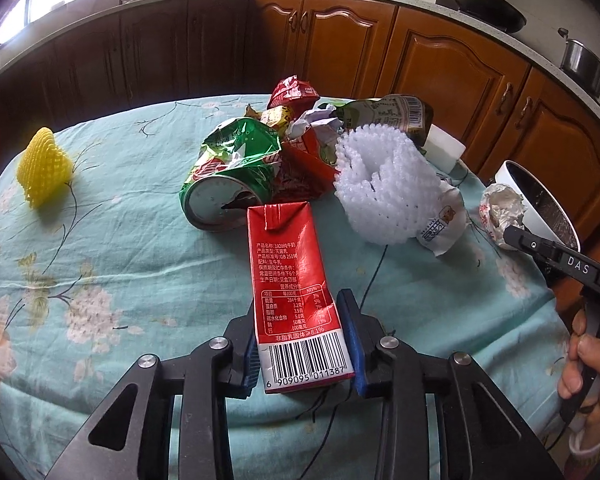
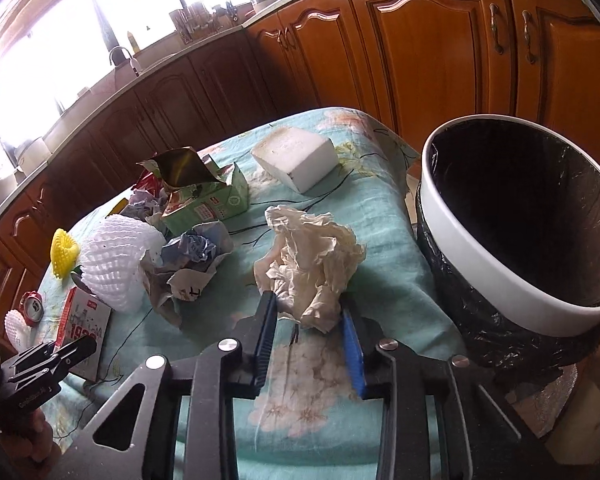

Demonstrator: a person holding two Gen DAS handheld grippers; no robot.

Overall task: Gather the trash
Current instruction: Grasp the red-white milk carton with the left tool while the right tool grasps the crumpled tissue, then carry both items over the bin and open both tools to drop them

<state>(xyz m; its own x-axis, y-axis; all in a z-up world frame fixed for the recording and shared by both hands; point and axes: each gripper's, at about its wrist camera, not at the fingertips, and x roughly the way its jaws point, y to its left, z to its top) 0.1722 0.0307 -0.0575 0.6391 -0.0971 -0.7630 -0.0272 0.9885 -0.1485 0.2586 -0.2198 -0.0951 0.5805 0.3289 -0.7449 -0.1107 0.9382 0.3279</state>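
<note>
While left gripper [image 1: 305, 344] clamps carton [image 1: 290, 276], bin rim [image 2: 480, 240] beside table edge.

Between the left gripper [image 1: 302, 344]'s matt black plastic jaws, with ribbed blue pads, sits a glossy printed red carton [image 1: 290, 280] of coated card; just beyond it lies a crushed green can [image 1: 230, 182] of shiny metal; to its right a white foam net [image 1: 380, 184], soft and knobbly; between the right gripper [image 2: 308, 330]'s pads, crumpled paper [image 2: 312, 256], matt and creased; to its right a bin [image 2: 508, 232] with a smooth white plastic rim and a glossy black film liner; underneath, a matt flowered tablecloth [image 1: 140, 272].
</note>
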